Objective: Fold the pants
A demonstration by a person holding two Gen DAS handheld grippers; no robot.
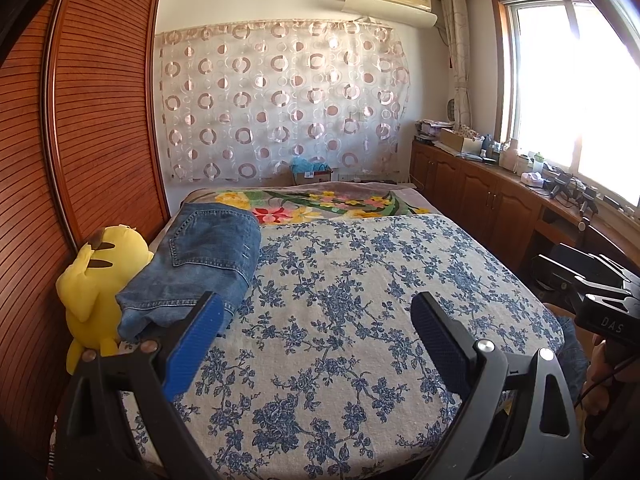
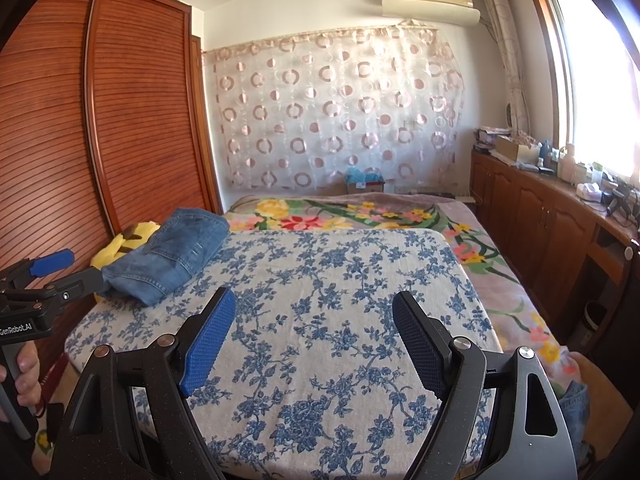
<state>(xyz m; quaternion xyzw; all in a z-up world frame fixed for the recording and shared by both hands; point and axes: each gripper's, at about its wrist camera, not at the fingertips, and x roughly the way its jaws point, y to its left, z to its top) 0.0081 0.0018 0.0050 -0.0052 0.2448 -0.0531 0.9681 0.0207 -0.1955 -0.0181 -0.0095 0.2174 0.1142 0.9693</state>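
The left hand-held gripper (image 1: 316,332), black with blue ribbed pads, hangs over the near part of the bed with its jaws spread wide and nothing between them; only the bedcover shows in the gap. The right hand-held gripper (image 2: 310,328) is the same build and stands just as wide apart, also empty, above the near middle of the cover. In the right wrist view the left one appears again at the left edge, with fingers (image 2: 28,368) of a hand wrapped round its grey handle.

The folded blue denim pants (image 1: 200,264) lie at the far left of the white bedcover with blue flower print (image 1: 360,280). They form a thick oblong bundle whose long axis runs from near-left to far-right, roughly along the left edge of the bed. A back pocket with stitched seams faces up. The near end is a stack of folded layers with a hem showing, and the far end is a rounded fold. Their left side rests against a yellow plush toy with black-tipped ears (image 1: 100,276), which sits between the pants and the brown slatted wooden wardrobe (image 1: 104,112).

Beyond the blue-print cover lies a grey blanket with bright red, yellow and green flowers (image 1: 320,200). A sheer curtain with pink circles (image 1: 280,100) hangs on the far wall, and low brown cabinets (image 1: 480,196) run along the right under a bright window (image 1: 560,80)
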